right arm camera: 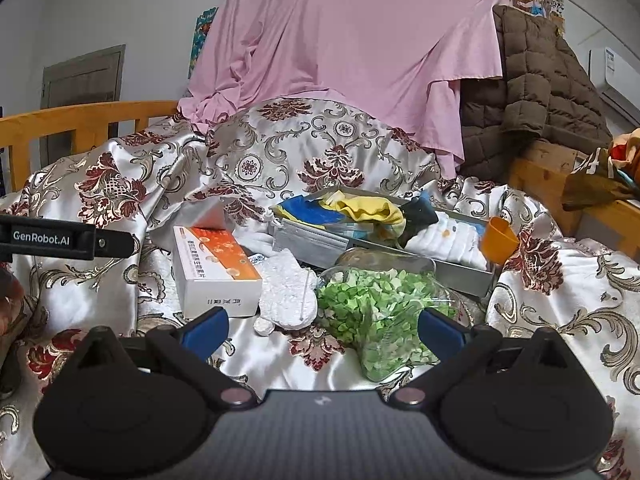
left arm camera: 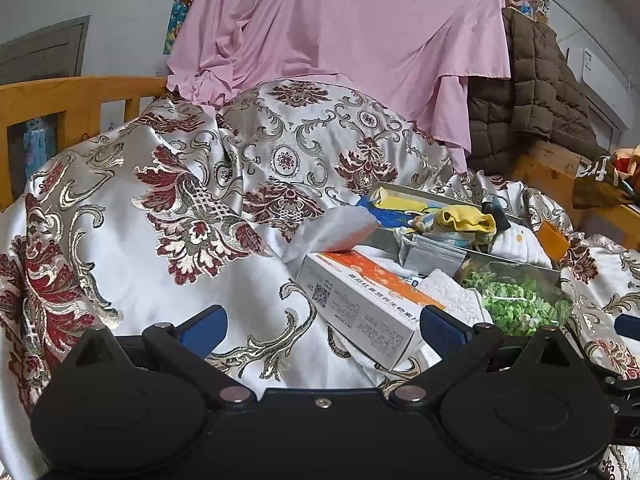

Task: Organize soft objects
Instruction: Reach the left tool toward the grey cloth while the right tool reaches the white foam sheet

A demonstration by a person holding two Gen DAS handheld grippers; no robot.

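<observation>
We had both grippers hovering over the heap on the brocade cloth (right arm camera: 132, 296), and we took the grey tray (right arm camera: 460, 276) as our landmark, reading left to right.

Far left of the tray in the right wrist view sat the left gripper (left arm camera: 322, 330), only its black arm poking in; its own camera showed its blue fingers spread wide with nothing between them. Left of the tray lay the orange-and-white box (right arm camera: 216, 268), hard card, not ours to sort. Just beside the box, towards the tray, lay the white towelling mitt (right arm camera: 286, 294), a soft thing outside the tray. In front of the tray lay the clear bag of green bits (right arm camera: 372, 308), and the right gripper (right arm camera: 322, 330) hung over it, fingers wide apart and empty. Inside the tray were the yellow sock (right arm camera: 372, 208), a grey face mask (right arm camera: 308, 236) over the front wall, and a white folded cloth (right arm camera: 444, 240). At the tray's right end stood the orange cup (right arm camera: 498, 240).

We judged the risk plain: a closing pinch might catch the slippery brocade with the mitt and drag the heap, or the bag might tear and spill.

The right view showed the whole mitt; the left view showed only a corner of it, the box covering the rest.
</observation>
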